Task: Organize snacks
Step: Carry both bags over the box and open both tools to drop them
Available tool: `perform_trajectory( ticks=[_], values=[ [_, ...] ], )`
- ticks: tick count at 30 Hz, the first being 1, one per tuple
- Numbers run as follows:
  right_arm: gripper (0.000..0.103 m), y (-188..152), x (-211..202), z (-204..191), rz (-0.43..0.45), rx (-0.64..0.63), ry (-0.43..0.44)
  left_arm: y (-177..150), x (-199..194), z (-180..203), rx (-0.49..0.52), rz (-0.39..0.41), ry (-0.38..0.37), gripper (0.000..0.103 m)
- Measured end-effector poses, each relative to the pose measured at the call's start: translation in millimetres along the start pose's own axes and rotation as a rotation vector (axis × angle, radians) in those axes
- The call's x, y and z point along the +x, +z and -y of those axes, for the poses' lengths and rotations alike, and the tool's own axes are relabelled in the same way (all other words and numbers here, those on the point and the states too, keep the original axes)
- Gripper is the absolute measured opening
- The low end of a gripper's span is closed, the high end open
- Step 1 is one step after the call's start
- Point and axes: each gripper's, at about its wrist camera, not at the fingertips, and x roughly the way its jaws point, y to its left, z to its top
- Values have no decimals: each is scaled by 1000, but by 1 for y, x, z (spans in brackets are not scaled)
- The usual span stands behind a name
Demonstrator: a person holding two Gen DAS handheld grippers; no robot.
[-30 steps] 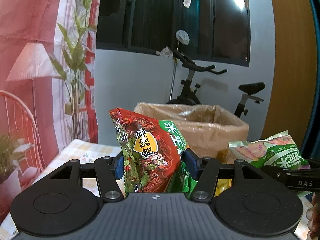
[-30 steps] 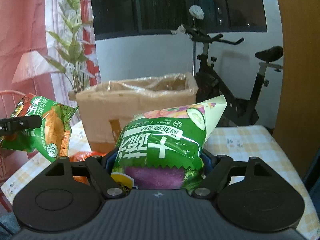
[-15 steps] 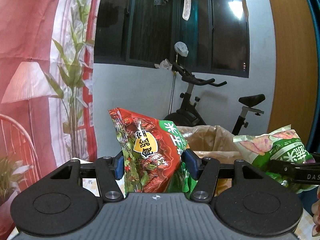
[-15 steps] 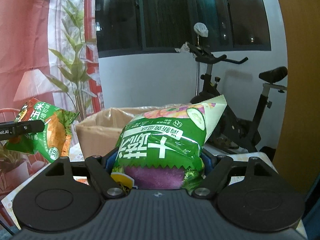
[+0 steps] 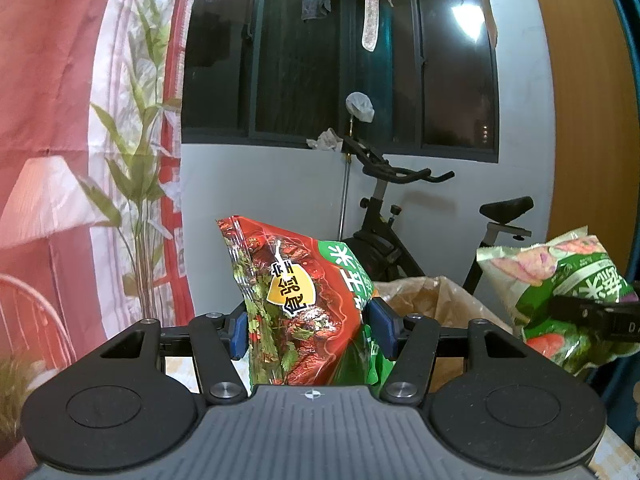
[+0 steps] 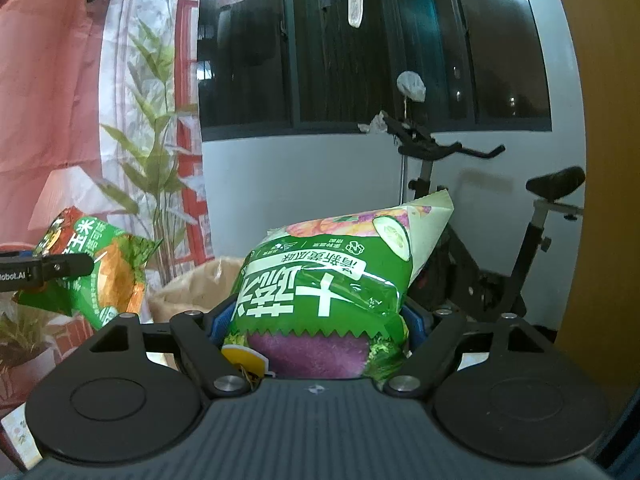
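Raised crinkly red bag (image 5: 298, 308), glossy green bag (image 6: 332, 288)

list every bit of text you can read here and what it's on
"玉米": red bag, shut in the left gripper; also.
"30": same bag.
"清新黄瓜味", upside down: green bag, shut in the right gripper.
"obot.AI": left finger.
"D": right finger.
Other print is too small or warped to read.

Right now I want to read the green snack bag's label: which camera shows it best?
The right wrist view: the green snack bag fills the centre, clamped in the right gripper. The left wrist view shows it only side-on at the right edge.
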Motion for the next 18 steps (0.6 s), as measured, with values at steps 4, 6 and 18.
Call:
perform_trajectory(
  ticks=[4, 6, 18],
  values=[
    [80, 18, 15, 5, 36, -48, -19, 20, 12, -1, 18, 25, 3, 61],
    [80, 27, 27, 6, 43, -74, -29, 30, 21, 0, 20, 40, 8, 61],
    [79, 37, 140, 0, -13, -231, -78, 46, 117, 23, 132, -39, 42, 62]
  ],
)
